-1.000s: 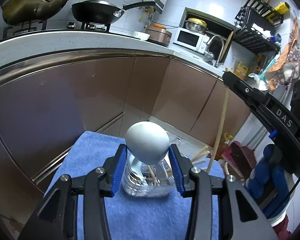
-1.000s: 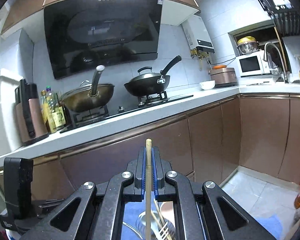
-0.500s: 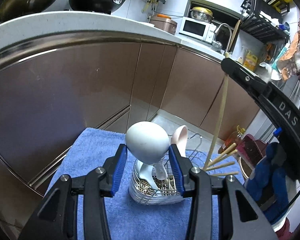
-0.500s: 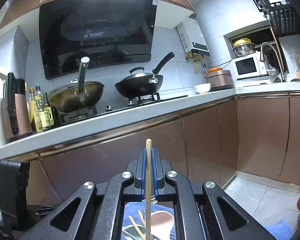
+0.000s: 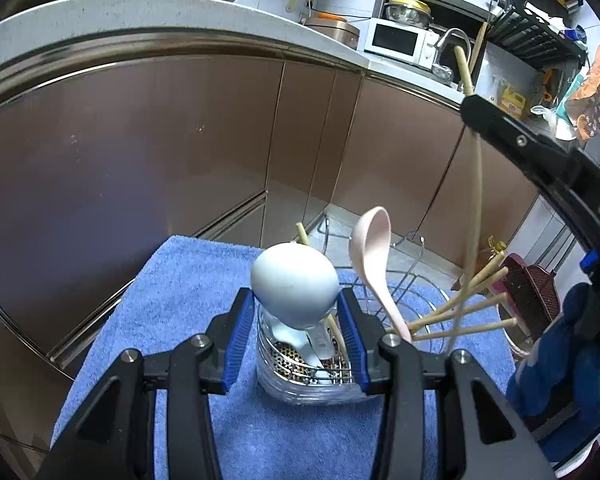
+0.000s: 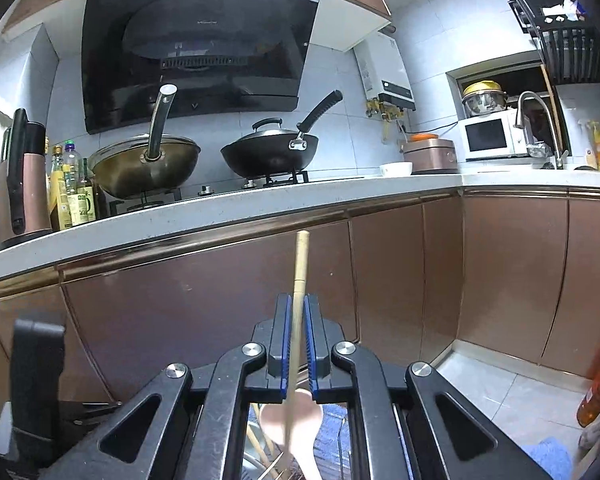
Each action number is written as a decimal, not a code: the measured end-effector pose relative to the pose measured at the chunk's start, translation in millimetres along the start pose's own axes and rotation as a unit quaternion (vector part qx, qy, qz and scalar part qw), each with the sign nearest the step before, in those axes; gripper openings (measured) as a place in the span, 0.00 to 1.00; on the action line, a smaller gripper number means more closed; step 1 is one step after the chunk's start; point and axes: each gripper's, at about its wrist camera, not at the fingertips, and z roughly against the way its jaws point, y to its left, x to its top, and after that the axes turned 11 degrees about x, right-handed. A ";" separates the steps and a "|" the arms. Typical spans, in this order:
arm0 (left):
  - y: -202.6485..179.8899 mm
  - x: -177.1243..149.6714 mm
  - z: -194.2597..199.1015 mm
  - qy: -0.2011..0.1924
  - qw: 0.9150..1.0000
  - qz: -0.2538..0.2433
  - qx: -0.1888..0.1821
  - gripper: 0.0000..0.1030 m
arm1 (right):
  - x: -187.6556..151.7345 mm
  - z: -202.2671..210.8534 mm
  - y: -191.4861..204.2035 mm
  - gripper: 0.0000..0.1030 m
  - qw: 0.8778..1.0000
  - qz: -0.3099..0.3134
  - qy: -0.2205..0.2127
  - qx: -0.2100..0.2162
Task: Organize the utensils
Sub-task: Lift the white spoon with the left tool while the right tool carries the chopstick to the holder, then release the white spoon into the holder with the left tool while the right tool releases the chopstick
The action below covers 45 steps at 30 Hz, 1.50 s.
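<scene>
My left gripper (image 5: pixel 295 312) is shut on a pale blue spoon (image 5: pixel 294 285), bowl up, its handle down in a metal utensil holder (image 5: pixel 312 376) on a blue towel (image 5: pixel 188 280). A pink spoon (image 5: pixel 374 256) and several wooden chopsticks (image 5: pixel 466 308) stand in the wire rack (image 5: pixel 420 304) beside it. My right gripper (image 6: pixel 297 316) is shut on one long wooden chopstick (image 6: pixel 300 272), held upright above the rack; it also shows in the left wrist view (image 5: pixel 475 184). The pink spoon (image 6: pixel 296 416) shows blurred below the right gripper.
Brown cabinet fronts (image 5: pixel 160 152) and a white counter (image 6: pixel 228 208) stand behind. Two woks (image 6: pixel 268 152) sit on the stove, with a microwave (image 6: pixel 492 136) and sink tap at the right. A gloved hand (image 5: pixel 556 348) holds the right gripper.
The left gripper has lifted and tilted down, bringing the holder, pink spoon and chopsticks into view. The right gripper has moved the chopstick closer over the rack.
</scene>
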 end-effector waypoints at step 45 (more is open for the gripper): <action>11.4 -15.4 52.7 -0.020 0.999 0.035 0.020 0.43 | -12.0 90.5 17.5 0.36 0.998 0.013 0.030 -0.051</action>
